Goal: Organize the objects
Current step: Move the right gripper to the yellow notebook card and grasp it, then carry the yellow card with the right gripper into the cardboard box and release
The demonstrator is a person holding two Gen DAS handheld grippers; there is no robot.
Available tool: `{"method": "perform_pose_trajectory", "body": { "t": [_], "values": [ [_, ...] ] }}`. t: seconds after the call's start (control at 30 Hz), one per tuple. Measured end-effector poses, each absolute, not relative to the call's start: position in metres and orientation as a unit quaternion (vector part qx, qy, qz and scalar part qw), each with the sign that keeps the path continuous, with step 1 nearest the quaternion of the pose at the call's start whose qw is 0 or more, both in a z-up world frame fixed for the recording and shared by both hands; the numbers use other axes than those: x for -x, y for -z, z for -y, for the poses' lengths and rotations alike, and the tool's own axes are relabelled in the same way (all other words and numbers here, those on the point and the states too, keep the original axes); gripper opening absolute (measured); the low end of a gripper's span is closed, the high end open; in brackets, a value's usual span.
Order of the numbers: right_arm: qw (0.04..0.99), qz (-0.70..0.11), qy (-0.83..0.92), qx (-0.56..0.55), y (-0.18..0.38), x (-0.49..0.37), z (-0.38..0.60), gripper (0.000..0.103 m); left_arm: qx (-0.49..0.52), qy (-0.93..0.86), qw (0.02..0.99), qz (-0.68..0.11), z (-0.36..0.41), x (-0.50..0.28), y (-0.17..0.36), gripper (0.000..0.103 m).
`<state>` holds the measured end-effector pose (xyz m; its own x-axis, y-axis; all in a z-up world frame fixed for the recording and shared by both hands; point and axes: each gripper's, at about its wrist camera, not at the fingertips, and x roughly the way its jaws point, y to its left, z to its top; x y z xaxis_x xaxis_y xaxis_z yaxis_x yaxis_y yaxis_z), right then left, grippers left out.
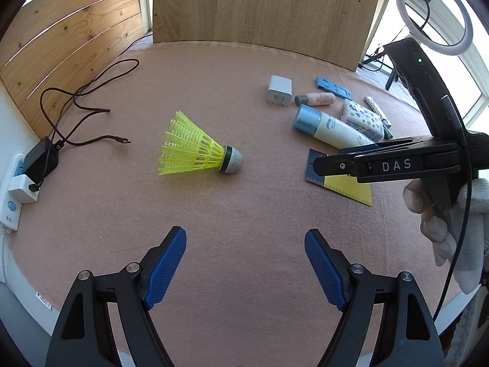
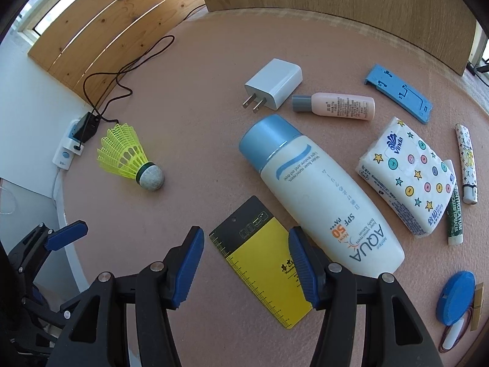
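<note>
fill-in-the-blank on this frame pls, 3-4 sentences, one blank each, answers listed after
1. The shuttlecock has a skirt coloured ____.
2. The large sunscreen bottle lies on its side and its cap is ____.
3. Both jaws of the left hand-held gripper stand apart with ____ between them.
4. The white charger plug lies next to a small ____ bottle with a grey cap.

Missing words: yellow; blue; nothing; pink

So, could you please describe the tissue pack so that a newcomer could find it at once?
On the pink table mat, find the big white sunscreen bottle with a blue cap. The tissue pack lies just right of it, soft and white, the only item printed with coloured stars and dots.
</note>
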<state>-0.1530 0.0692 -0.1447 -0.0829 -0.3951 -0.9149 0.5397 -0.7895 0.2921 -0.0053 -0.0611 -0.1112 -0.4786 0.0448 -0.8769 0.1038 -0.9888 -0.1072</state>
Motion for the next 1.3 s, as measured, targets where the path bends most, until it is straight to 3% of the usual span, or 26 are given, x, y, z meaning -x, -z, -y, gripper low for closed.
{"method": "perform_pose_trajectory", "body": {
  "t": [0.23,0.9,0.97,1.07,1.3],
  "values": [
    [0.342,-0.110,0.712,-0.603,0.149,0.160,-0.054,0.059,-0.510,0.857,0.018,-0.077,0.064,0.008,0.111,0.083],
    [0.360,-0.238,0.678,-0.595,0.151,0.117,-0.058,0.060,-0.513,0.855,0.017,-0.078,0.060,0.017,0.113,0.083],
    [0.350,-0.238,0.682,-0.596,0.151,0.114,-0.059,0.059,-0.513,0.855,0.019,-0.077,0.060,0.018,0.113,0.083],
    [0.331,-0.239,0.695,-0.592,0.150,0.112,-0.063,0.048,-0.512,0.856,0.021,-0.075,0.060,0.018,0.112,0.083],
    [0.300,-0.167,0.724,-0.599,0.145,0.106,-0.090,0.048,-0.512,0.856,0.019,-0.070,0.056,0.018,0.112,0.083]
  ]
}}
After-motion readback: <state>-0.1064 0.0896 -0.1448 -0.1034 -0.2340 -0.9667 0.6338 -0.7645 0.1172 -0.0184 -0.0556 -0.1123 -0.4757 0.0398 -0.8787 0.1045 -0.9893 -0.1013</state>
